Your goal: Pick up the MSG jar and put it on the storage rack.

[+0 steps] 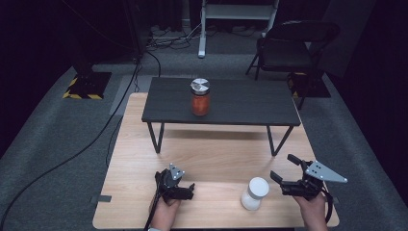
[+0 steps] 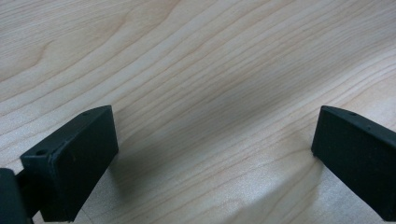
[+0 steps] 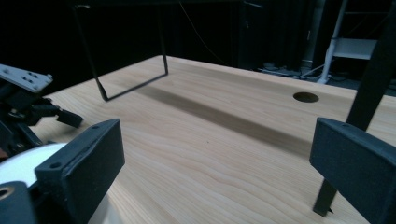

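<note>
The landmark is the squat white plastic jar with its white screw lid (image 1: pixel 254 193), which stands upright on the pale wood-grain counter (image 1: pixel 211 159), near the counter's front edge and toward its right end; just right of that jar, apart from it, hangs the right gripper (image 1: pixel 281 168), a black two-jaw tool with a grey three-cornered plate on top, held in the person's right hand (image 1: pixel 312 208); its fingers are spread wide with nothing between them, the nearer one just beside the jar's lid without touching it; in the right gripper view the jar (image 3: pixel 25 163) shows as a white curve behind the left finger (image 3: pixel 84 163), outside the gap, while bare counter lies between the two fingers; well to the left of the jar, at about the same depth on the counter, the left gripper (image 1: pixel 191 189), a black tool with a smaller grey plate, rests low over the wood in the person's left hand (image 1: pixel 167 210); its fingers (image 2: pixel 74 163) likewise stand wide apart over bare wood grain, holding nothing; beyond the jar, farther from the person, a low dark grey shelf on thin black metal legs (image 1: pixel 226 103) stands on the counter; on that shelf, behind and somewhat left of the white jar, stands a glass jar of orange-red contents with a silver metal lid (image 1: pixel 200 97), upright and well apart from both grippers.
</note>
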A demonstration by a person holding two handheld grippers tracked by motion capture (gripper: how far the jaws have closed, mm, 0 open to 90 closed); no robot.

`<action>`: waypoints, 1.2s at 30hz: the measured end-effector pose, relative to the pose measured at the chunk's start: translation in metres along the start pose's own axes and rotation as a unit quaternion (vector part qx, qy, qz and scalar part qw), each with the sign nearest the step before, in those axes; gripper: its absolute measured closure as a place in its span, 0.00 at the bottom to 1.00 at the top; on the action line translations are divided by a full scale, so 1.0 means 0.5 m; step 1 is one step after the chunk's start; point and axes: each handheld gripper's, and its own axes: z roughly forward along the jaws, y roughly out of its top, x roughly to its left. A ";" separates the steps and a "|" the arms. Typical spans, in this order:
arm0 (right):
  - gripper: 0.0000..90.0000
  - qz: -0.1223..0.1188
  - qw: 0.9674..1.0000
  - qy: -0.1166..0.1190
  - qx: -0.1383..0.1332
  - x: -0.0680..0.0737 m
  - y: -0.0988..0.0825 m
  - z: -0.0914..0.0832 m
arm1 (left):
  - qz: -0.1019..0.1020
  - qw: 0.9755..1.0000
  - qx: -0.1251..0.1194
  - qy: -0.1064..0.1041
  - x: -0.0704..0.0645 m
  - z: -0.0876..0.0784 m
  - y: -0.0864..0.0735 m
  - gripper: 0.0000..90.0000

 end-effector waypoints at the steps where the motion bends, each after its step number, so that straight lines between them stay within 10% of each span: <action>1: 0.03 0.002 1.000 0.004 -0.001 0.000 0.001 -0.001 | 0.000 1.000 0.000 0.000 0.000 0.000 0.000 0.00; 18: 0.03 -0.024 0.994 0.110 0.000 0.065 0.021 0.005 | 0.000 1.000 0.000 0.000 0.000 0.000 0.000 0.00; 36: 0.26 -0.063 0.987 0.099 0.107 0.075 0.025 0.041 | 0.000 1.000 0.000 0.000 0.000 0.000 0.000 0.00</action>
